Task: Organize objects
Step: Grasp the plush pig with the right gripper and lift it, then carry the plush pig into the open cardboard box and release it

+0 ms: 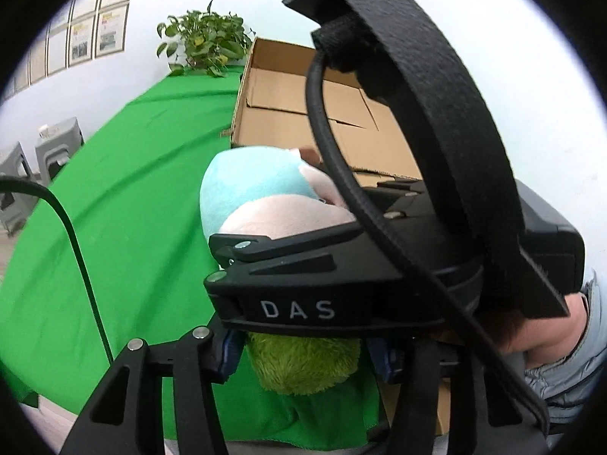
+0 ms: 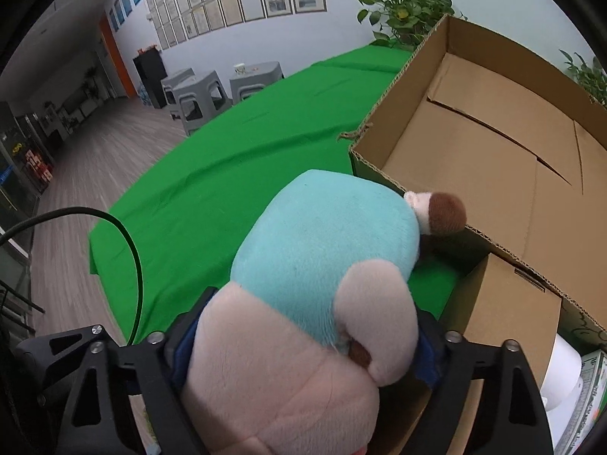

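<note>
- Right gripper (image 2: 299, 352), at 6 o'clock in its own view, grasps the pig plush (image 2: 303, 303) by its pink lower half; the pads sink into the fabric on both sides.
- Left gripper (image 1: 303, 360), at 6 o'clock in its view, is clenched on a green plush (image 1: 303, 364).
- Both toys look light, soft and squashy, unlikely to break or slip; I judge the fat middle the best place to hold.
- The pig hangs over the green cloth (image 2: 212, 174), its brown-tipped limb touching the box (image 2: 379, 174) rim at 2 o'clock.
- The box stands open, nothing seen on its floor.
- Farther: a plant (image 2: 402, 7) at 1 o'clock, grey stools (image 2: 197, 94) at 10, framed papers on the wall.
</note>
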